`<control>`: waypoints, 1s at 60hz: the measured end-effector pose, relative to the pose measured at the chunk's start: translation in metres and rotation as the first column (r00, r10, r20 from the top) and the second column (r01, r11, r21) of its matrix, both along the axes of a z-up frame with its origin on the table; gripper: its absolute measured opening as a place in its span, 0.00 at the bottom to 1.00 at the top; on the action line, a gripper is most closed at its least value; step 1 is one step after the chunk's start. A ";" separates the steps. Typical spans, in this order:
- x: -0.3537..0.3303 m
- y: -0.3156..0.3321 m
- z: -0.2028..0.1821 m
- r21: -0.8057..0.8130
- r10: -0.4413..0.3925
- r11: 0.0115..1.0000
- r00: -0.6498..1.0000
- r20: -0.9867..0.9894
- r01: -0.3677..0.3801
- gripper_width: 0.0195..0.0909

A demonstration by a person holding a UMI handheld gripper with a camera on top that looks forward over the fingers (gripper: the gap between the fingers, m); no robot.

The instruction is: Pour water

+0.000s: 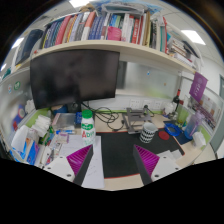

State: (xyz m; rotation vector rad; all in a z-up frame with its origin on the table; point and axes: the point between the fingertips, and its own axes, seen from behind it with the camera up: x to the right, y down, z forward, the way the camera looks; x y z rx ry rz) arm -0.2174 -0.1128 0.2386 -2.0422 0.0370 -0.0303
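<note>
A green-and-white bottle (87,123) stands upright on the table (118,178), ahead of the tongs (114,160) and a little to their left, below the lower edge of the monitor (74,77). Off to the right, beyond the right finger, stands a striped cup (148,131), black and white in bands, also upright and well apart from the bottle. Whether either holds water cannot be told.

The tongs are spread wide, with nothing between them. Their two fingers reach forward over the near edge of the table, each showing a magenta pad (146,160) on its inner face. In the gap between the fingers lies a dark mat (118,150) on the table top, and the fingers touch neither the bottle nor the cup.

Behind the bottle and the cup, a tangle of cables and small items (118,119) lies near the middle of the table, too small to make out singly. The large dark monitor stands at the back left, its screen off. Above it runs a shelf (130,42) packed with books (95,26) standing in a row. On the left side of the table are heaped packets and boxes (30,138) in green, blue and white. On the right side stand more small objects (190,118), among them something blue, close by the wall.
</note>
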 end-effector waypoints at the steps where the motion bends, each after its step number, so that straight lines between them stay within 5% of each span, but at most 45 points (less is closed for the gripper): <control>1: -0.008 0.006 -0.006 0.014 0.007 1.000 1.000 -0.003 -0.007 0.89; 20: -0.085 0.118 -0.047 0.229 0.052 0.973 0.994 -0.099 -0.028 0.89; 44: -0.112 0.206 -0.090 0.297 0.072 0.953 0.996 -0.051 -0.054 0.86; 49: -0.111 0.213 -0.088 0.328 0.064 0.943 0.998 -0.022 -0.053 0.74; 52: -0.114 0.214 -0.084 0.349 0.075 0.935 0.997 -0.012 -0.066 0.54; 60: -0.130 0.208 -0.084 0.367 0.148 0.921 0.989 -0.027 -0.128 0.42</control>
